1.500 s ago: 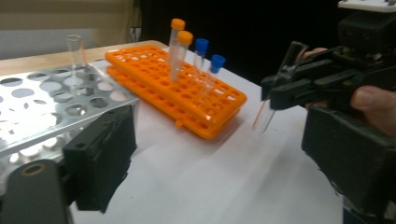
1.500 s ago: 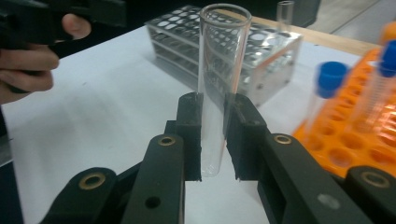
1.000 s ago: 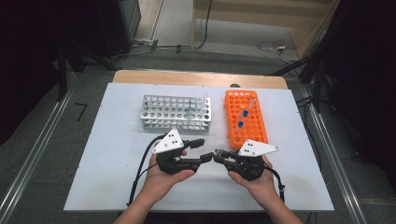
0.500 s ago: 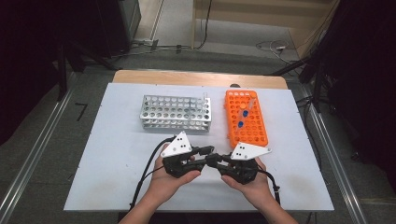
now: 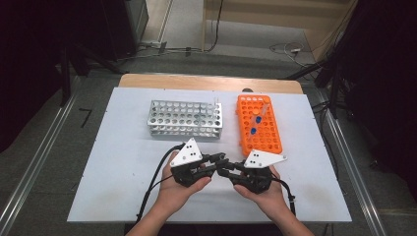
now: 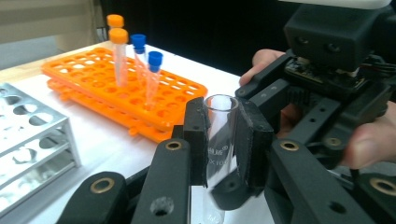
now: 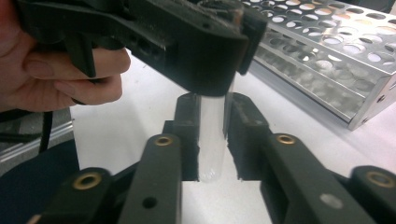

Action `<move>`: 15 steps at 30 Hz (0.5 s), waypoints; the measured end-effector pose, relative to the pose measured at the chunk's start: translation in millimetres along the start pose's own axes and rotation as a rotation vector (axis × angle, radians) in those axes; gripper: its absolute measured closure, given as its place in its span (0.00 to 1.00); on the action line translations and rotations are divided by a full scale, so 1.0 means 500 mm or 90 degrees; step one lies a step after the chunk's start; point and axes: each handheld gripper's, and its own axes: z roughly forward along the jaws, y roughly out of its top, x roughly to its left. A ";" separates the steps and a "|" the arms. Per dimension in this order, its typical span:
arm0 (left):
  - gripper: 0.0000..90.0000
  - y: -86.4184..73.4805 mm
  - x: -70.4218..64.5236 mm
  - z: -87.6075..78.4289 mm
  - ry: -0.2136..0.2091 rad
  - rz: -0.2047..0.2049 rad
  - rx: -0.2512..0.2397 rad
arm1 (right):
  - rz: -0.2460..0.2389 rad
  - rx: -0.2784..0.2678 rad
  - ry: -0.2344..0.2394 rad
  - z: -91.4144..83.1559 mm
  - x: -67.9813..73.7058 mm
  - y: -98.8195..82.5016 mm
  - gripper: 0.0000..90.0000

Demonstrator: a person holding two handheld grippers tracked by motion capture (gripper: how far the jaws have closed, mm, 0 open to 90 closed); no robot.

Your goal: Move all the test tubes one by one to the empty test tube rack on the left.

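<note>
at the lower middle of the high view the left gripper (image 5: 220, 161) and right gripper (image 5: 223, 171) meet tip to tip over the white desk (image 5: 123, 167). in the left gripper view the left gripper's pads pinch a clear glass test tube (image 6: 219, 140) upright near its open rim, with faint white print on the glass too blurred to read. in the right gripper view the right gripper (image 7: 212, 135) has just been opening its jaws, which now stand beside the tube's lower end (image 7: 211, 140) with thin gaps; an orange rack (image 5: 258, 125) with capped tubes and a metal rack (image 5: 184, 118) stand in the upper middle.
</note>
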 end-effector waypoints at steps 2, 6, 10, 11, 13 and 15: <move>0.85 0.003 0.008 -0.005 0.008 -0.005 -0.004 | 0.001 -0.012 0.005 -0.007 -0.008 -0.004 0.64; 0.85 0.009 0.025 -0.011 0.021 -0.010 -0.008 | 0.004 -0.026 -0.007 -0.027 -0.027 -0.012 0.49; 0.85 0.018 0.048 -0.015 0.034 -0.018 -0.018 | 0.002 -0.031 -0.018 -0.048 -0.042 -0.024 0.34; 0.85 0.020 0.052 -0.016 0.038 -0.018 -0.019 | 0.000 -0.032 -0.020 -0.053 -0.044 -0.027 0.29; 0.85 0.025 0.068 -0.018 0.049 -0.025 -0.023 | 0.001 -0.031 -0.021 -0.063 -0.050 -0.033 0.22; 0.85 0.032 0.083 -0.019 0.059 -0.030 -0.027 | 0.004 -0.032 -0.031 -0.072 -0.055 -0.038 0.15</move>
